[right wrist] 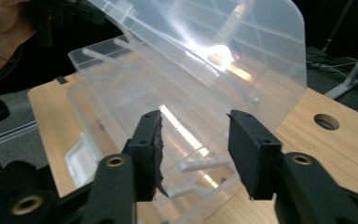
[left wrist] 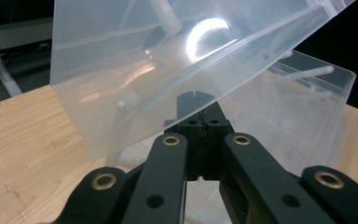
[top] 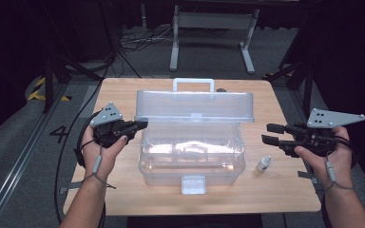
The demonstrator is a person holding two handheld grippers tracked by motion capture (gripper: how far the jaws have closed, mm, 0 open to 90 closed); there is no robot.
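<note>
Left tool (top: 140,125) sits at nine o'clock on the wooden bench (top: 123,92), its jaws pressed together on the left edge of a clear plastic lid (top: 195,105), propping that lid open. In the left gripper view the black jaws meet with the thin lid edge pinched between them.

Right tool (top: 269,133) hangs at three o'clock, well apart from the box, its jaws standing apart with nothing between them. Its own view looks through that gap at the raised lid.

The clear plastic storage box (top: 192,159) takes up the centre of the bench. Its lid, hinged along the far side at twelve o'clock, stands tilted up with a white carry handle (top: 193,84) on top. A white latch (top: 193,184) sits on the near wall at six o'clock. A small white dropper bottle (top: 263,164) rests on the bench near the box's right corner, around four o'clock, below the right tool.

Risk, as a judgement: the lid hangs from one narrow pinch on smooth plastic, so a slip would let it drop shut. A careless reach by the right tool could knock the little bottle over, or nudge the light box and twist the lid out of the left tool.
</note>
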